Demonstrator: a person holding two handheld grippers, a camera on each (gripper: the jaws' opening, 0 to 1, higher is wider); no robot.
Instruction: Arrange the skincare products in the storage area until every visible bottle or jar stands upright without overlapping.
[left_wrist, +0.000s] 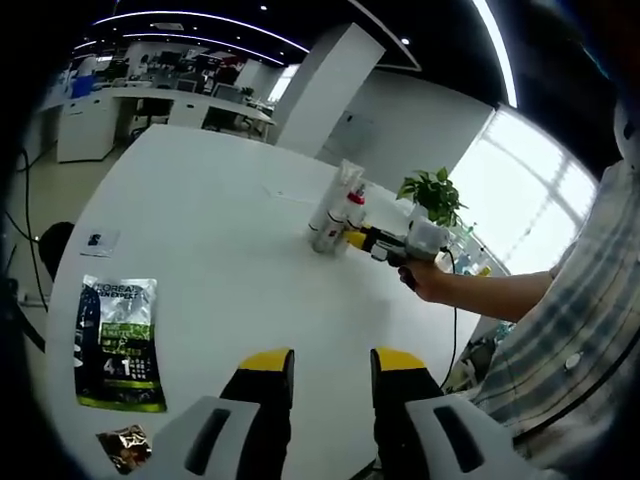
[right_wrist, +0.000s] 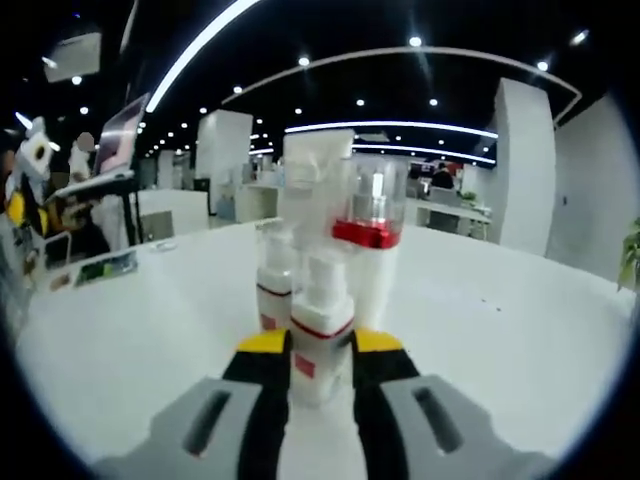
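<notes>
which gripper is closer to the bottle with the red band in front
Right. The right gripper has its jaws on either side of the small bottle. The left gripper hangs over bare table, well short of the bottles.

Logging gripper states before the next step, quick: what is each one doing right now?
Left gripper: open, holding nothing, above the white table.
Right gripper: shut on the small pump bottle, upright.
</notes>
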